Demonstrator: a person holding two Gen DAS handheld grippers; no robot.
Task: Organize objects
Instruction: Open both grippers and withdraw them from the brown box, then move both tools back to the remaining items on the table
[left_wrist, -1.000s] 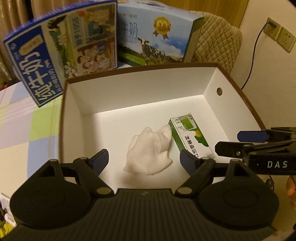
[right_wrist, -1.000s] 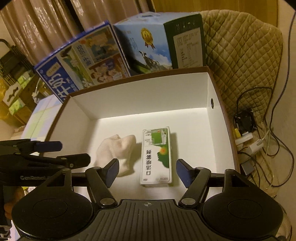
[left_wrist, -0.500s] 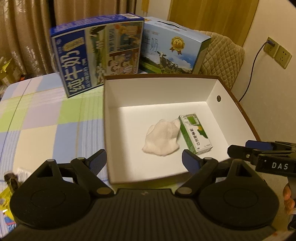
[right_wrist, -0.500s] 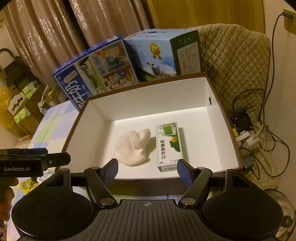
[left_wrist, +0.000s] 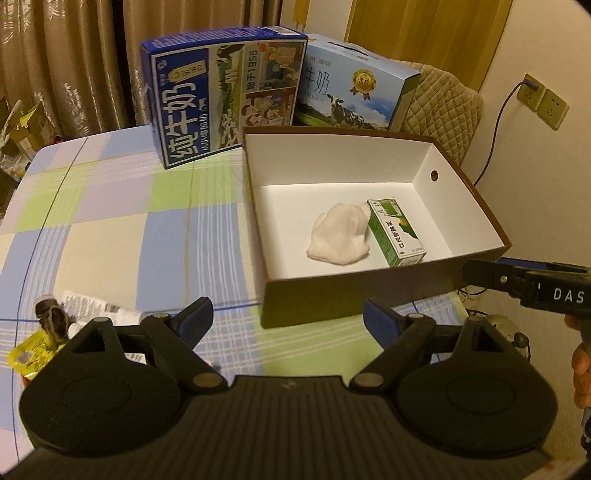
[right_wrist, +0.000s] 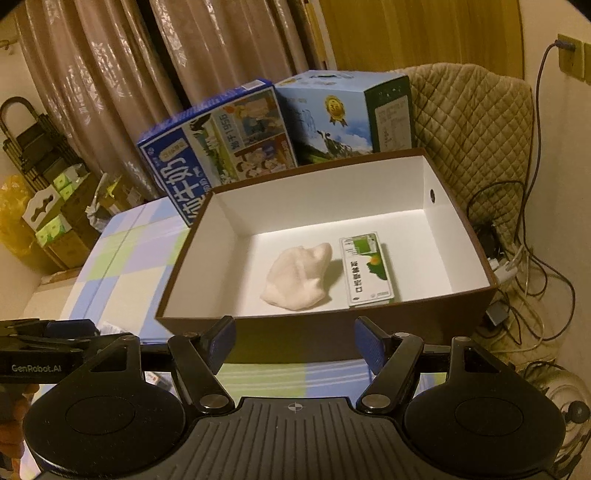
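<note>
Both tools are spread and empty: the left gripper (left_wrist: 286, 319) and right gripper (right_wrist: 293, 339) hover at the table's near edge. Small clutter (left_wrist: 51, 325) near the left corner, seen only by the left wrist, could scatter if grabbed carelessly. The sock (left_wrist: 340, 236) and carton (left_wrist: 395, 230) lie touching inside the box (left_wrist: 332, 295). Floor cables (right_wrist: 517, 266) show only from the right wrist.

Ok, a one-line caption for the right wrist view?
Open right gripper faces a box holding a cloth and carton.

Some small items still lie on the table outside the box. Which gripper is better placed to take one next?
Probably the left gripper: it is open, and the small items lie beside its left finger.
</note>
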